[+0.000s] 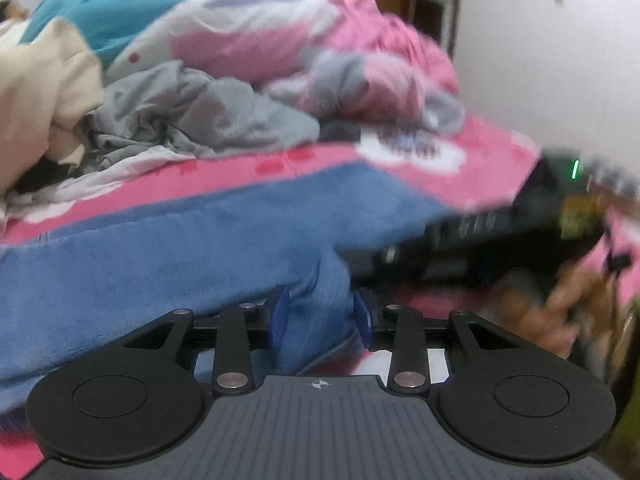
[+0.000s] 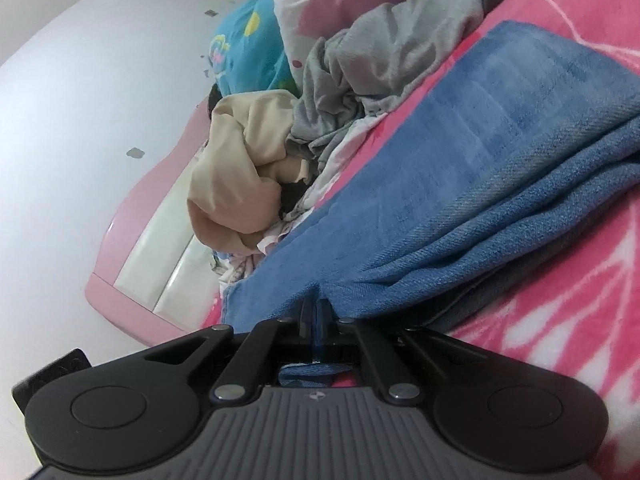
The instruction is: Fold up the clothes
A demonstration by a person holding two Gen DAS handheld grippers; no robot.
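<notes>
A pair of blue jeans (image 1: 168,248) lies folded across the pink bedspread (image 1: 472,176). My left gripper (image 1: 321,314) stands at the near edge of the jeans with a thick fold of denim filling the gap between its blue pads (image 1: 280,314). My right gripper (image 2: 316,312) is shut tight on a denim edge of the jeans (image 2: 480,152). In the left wrist view the body of the right gripper (image 1: 480,240) shows black at the right, held by a hand (image 1: 552,312). The picture there is blurred.
A crumpled grey garment (image 1: 192,116) (image 2: 384,52), a beige garment (image 1: 44,92) (image 2: 240,168) and a pink and white quilt (image 1: 288,32) are piled behind the jeans. A teal pillow (image 2: 248,48) lies further back. A pink headboard (image 2: 132,208) meets the white wall (image 2: 72,100).
</notes>
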